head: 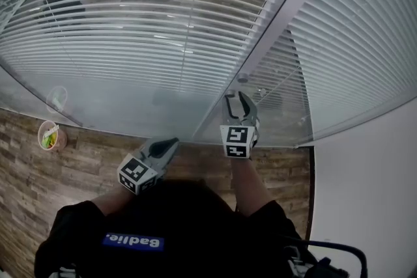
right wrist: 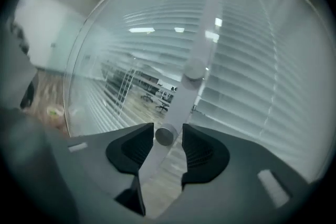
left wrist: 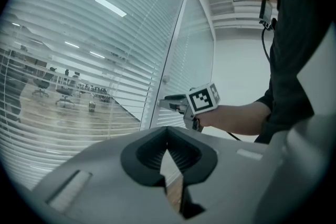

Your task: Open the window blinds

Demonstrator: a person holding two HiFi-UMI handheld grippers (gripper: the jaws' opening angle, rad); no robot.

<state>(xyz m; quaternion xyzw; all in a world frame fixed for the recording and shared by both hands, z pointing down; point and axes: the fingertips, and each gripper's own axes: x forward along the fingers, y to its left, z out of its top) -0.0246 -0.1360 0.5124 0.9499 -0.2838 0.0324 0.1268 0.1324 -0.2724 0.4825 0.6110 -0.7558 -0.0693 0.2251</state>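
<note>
Our right claw (right wrist: 168,126) stands open with the round knob (right wrist: 165,136) between its jaws, not pressed. The blinds (right wrist: 252,71) hang just ahead, behind glass. Our left claw (left wrist: 168,139) is closed, empty.

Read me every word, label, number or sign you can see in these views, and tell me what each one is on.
Blue patch on the person's dark top: white lettering, upside down in the head view, too blurred to read with certainty.
Marker cubes on the left gripper and right gripper: black-and-white square patterns only, no words or numbers.
No other text can be made out in any view.
</note>
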